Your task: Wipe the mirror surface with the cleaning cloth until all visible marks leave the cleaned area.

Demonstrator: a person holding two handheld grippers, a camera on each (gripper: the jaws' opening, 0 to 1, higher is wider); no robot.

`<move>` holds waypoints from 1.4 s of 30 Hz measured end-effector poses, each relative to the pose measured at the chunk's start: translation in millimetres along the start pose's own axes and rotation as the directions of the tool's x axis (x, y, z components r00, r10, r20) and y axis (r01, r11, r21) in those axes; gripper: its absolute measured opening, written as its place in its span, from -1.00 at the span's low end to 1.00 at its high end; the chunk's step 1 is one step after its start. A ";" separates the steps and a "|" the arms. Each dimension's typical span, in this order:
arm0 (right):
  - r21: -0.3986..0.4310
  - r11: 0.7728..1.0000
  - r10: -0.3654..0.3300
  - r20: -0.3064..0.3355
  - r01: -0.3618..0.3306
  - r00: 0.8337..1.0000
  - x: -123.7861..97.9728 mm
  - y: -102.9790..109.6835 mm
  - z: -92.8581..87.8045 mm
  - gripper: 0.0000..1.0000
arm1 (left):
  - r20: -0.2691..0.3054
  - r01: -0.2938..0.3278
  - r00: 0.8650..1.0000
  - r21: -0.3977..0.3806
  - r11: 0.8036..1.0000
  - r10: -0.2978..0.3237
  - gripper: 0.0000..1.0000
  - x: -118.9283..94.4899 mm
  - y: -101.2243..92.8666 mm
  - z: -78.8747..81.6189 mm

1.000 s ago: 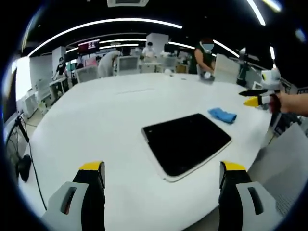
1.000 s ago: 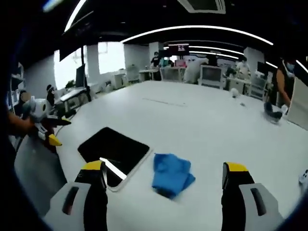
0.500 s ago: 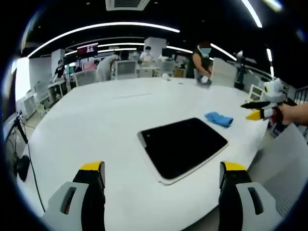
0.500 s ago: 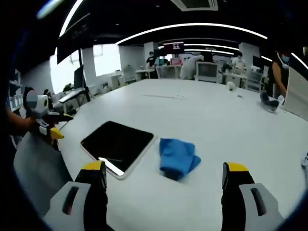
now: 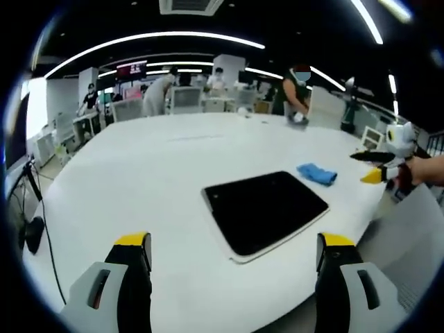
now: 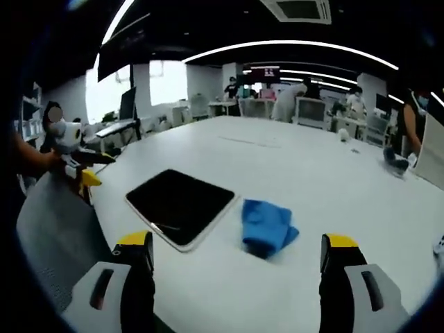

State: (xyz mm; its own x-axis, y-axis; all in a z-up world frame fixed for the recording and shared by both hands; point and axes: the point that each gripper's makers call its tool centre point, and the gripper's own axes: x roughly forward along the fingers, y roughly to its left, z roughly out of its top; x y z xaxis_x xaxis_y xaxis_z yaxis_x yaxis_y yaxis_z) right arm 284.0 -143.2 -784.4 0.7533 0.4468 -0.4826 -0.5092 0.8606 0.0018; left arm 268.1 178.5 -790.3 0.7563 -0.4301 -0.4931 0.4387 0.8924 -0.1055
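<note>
The mirror (image 5: 266, 210) is a dark rectangular slab with a pale rim, lying flat on the white table (image 5: 159, 166); it also lies left of centre in the right gripper view as the mirror (image 6: 180, 205). A crumpled blue cleaning cloth (image 5: 317, 173) rests just beyond its far right corner, and the cloth (image 6: 268, 226) sits right beside the mirror's edge. My left gripper (image 5: 232, 277) is open, held back from the mirror with nothing between its jaws. My right gripper (image 6: 236, 277) is open too, short of the cloth. The right gripper (image 5: 374, 166) enters the left gripper view at the far right, held by a hand.
The table's near edge (image 6: 132, 236) runs close under both grippers, with a grey chair back (image 6: 55, 229) at the left. Several people (image 5: 295, 83) work at desks with monitors (image 5: 184, 97) beyond the table's far side. A small object (image 6: 393, 161) lies far right on the table.
Both views shifted slightly as the hands moved. In the right gripper view the mirror and cloth have slid rightward and a little closer. Both grippers stay open.
</note>
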 end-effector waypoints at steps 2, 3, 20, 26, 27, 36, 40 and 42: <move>0.025 0.999 0.020 0.024 -0.021 1.000 2.3 3.0 -0.7 1.00 | 0.001 -0.001 1.000 0.005 1.000 0.001 0.99 0.2 0.4 -0.1; 0.028 0.999 0.021 0.028 -0.022 0.999 3.6 3.4 -1.0 1.00 | 0.004 -0.001 1.000 0.003 1.000 0.001 0.99 0.6 0.7 0.1; 0.065 0.998 0.028 -0.052 -0.025 0.998 -8.2 4.5 -9.9 1.00 | -0.030 0.012 0.999 0.019 1.000 -0.011 0.99 3.7 -0.8 -5.5; 0.024 0.999 -0.025 -0.031 0.026 0.999 -14.2 0.6 -6.7 1.00 | -0.021 0.017 1.000 0.007 1.000 -0.017 0.99 4.7 -1.2 -3.8; 0.032 0.999 -0.023 -0.033 0.024 0.999 -13.1 1.3 -7.1 1.00 | -0.022 0.020 1.000 0.010 1.000 -0.019 0.99 4.8 -1.7 -4.0; 0.018 1.000 -0.018 -0.045 0.019 0.999 -11.2 2.1 -9.2 1.00 | -0.014 0.010 1.000 0.003 1.000 -0.010 0.99 4.3 0.6 -2.6; 0.037 0.999 -0.023 -0.040 0.024 0.999 -9.8 -2.0 -9.1 1.00 | -0.027 0.010 1.000 0.005 1.000 -0.010 0.99 5.7 1.6 -4.7; 0.042 0.999 -0.025 -0.037 0.026 0.999 -10.3 -2.5 -8.9 1.00 | -0.027 0.014 1.000 0.017 1.000 -0.013 0.99 6.3 -0.2 -3.9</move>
State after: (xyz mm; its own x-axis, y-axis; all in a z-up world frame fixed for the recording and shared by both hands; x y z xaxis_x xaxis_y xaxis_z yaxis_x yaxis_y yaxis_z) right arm 273.9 -152.1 -787.3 0.7496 0.4160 -0.5148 -0.4713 0.8816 0.0262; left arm 270.8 176.1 -796.8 0.7370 -0.4381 -0.5147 0.4570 0.8840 -0.0980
